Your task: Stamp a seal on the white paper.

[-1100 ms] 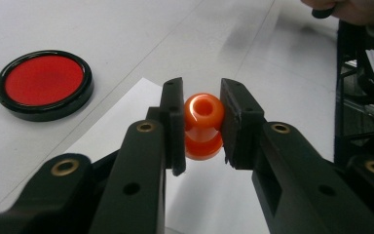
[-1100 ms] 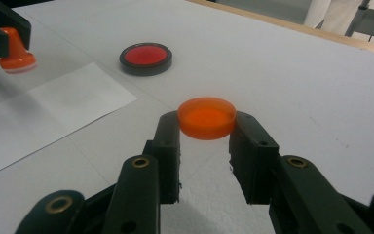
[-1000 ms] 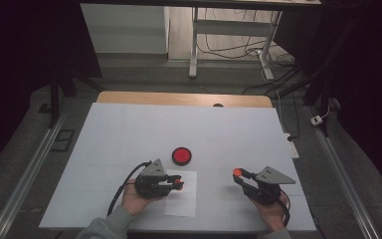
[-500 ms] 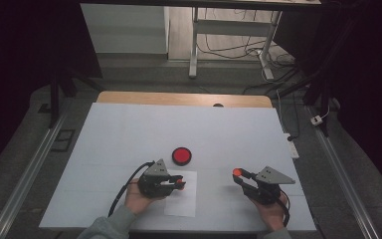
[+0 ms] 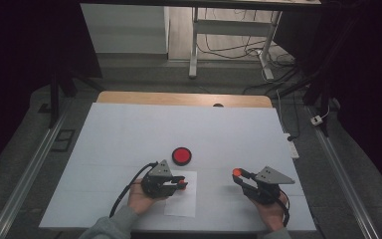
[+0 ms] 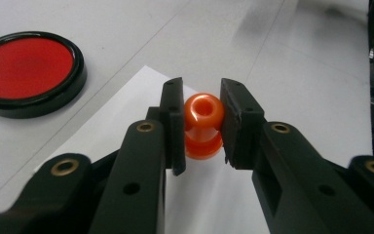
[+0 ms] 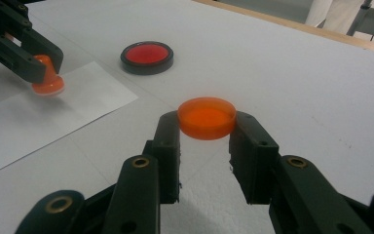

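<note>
Down at the near edge of the white table (image 5: pixel 104 129), a person's two hands come in, each holding a black two-jaw gripper. On the near left, the left gripper (image 6: pixel 202 122) has its jaws clamped on a small orange stamp (image 6: pixel 203 126) with a round knob top and a flared base; the pads press the narrow waist from both sides. The stamp hangs over a white sheet of paper (image 5: pixel 181 196) lying flat on the table; from the right gripper view its base looks just above the sheet or barely touching, though the blur there makes it hard to be sure. The grey sleeve (image 5: pixel 107 226) of the left arm shows at the bottom edge, with a black cable curling beside it.

On the near right, well apart from the paper, the right gripper (image 7: pixel 207 127) is clamped on a flat round orange lid (image 7: pixel 207 118), the jaw tips gripping its rim on either side and holding it level above the bare tabletop.

Farther out, between the two grippers and just beyond the far edge of the paper, sits a round red ink pad (image 5: pixel 181 156) in a black case, open and face up. Beyond it the table runs bare to a wooden strip (image 5: pixel 179 98) along its far side.
</note>
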Available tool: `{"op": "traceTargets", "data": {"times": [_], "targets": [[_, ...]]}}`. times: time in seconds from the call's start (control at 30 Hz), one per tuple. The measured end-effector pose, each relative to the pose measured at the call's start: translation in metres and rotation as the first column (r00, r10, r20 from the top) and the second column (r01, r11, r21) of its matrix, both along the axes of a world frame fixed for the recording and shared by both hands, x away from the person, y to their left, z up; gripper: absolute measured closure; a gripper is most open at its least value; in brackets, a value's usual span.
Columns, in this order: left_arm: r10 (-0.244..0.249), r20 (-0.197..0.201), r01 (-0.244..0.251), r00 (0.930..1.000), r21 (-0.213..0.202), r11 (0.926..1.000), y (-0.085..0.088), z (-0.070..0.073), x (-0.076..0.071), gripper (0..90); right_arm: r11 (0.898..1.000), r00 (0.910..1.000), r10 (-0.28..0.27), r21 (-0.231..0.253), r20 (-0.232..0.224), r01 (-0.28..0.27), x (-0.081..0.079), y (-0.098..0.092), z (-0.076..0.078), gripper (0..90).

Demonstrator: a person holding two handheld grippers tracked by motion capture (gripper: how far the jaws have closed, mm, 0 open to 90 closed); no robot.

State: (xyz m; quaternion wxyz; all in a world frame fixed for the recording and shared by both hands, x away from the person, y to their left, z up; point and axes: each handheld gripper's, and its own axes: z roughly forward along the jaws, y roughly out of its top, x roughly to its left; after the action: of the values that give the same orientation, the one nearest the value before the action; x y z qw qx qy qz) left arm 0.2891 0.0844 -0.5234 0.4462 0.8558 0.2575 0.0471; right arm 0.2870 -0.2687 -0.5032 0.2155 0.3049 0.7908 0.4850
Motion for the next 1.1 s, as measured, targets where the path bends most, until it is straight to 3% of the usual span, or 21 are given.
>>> {"op": "traceTargets", "data": {"times": [0.27,1.1], "targets": [[0.025,0.021,-0.026,0.9995,0.039,0.9989,0.000,-0.005,0.000,72.5,1.000,1.0000,0.001,0.000,0.000,-0.001,0.000,0.000,0.000,64.7],[0.030,0.053,-0.034,0.9981,0.074,0.9967,-0.004,-0.012,-0.004,72.5,1.000,1.0000,0.000,-0.001,0.000,0.000,0.000,0.000,0.000,64.7]]}}
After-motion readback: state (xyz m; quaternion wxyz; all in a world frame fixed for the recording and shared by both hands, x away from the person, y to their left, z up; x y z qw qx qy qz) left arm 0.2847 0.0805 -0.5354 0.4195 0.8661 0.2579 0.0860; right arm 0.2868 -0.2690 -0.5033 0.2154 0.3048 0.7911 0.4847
